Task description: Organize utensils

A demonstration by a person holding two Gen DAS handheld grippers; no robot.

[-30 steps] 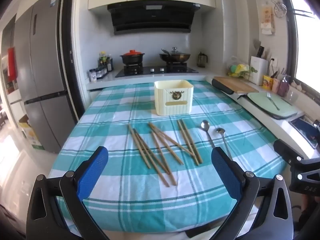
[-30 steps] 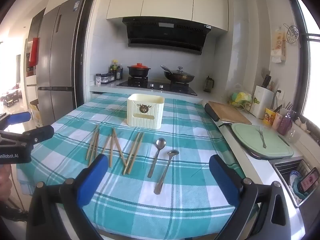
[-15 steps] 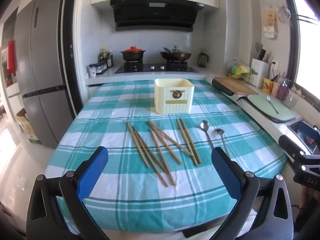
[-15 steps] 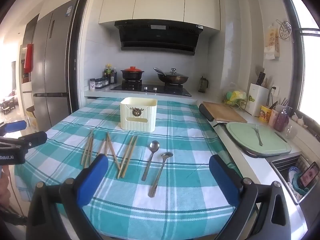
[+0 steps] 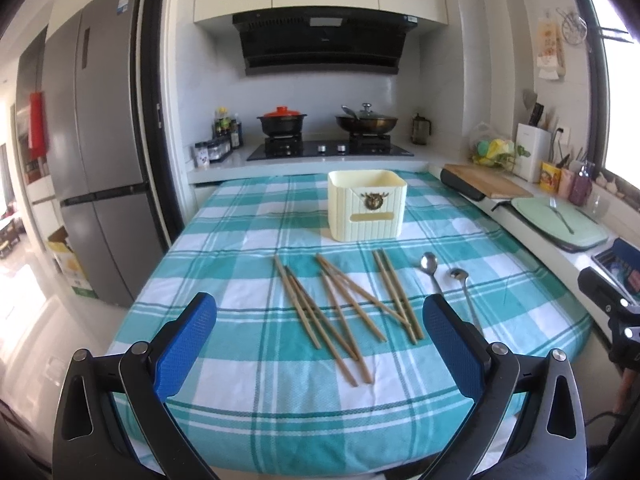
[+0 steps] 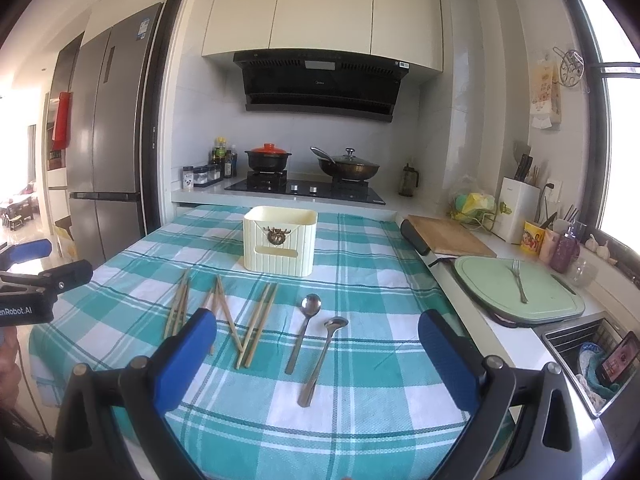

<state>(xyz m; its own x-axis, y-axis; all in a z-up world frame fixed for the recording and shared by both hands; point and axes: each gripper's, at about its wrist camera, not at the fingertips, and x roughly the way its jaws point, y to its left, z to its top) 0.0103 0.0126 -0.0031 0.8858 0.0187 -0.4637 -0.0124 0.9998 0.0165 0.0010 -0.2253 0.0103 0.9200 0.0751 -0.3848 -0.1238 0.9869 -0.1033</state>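
Several wooden chopsticks lie scattered on the teal checked tablecloth; they also show in the right wrist view. Two metal spoons lie to their right, also seen in the left wrist view. A cream utensil box stands upright behind them; it shows in the right wrist view too. My left gripper is open and empty above the table's near edge. My right gripper is open and empty, near the spoons.
A counter runs along the right with a wooden cutting board, a green board with a fork and a sink. A stove with pots is behind the table. A fridge stands at left.
Both grippers have pulled back and risen a little, so the table appears slightly farther. Both stay open. Nothing on the table has moved.
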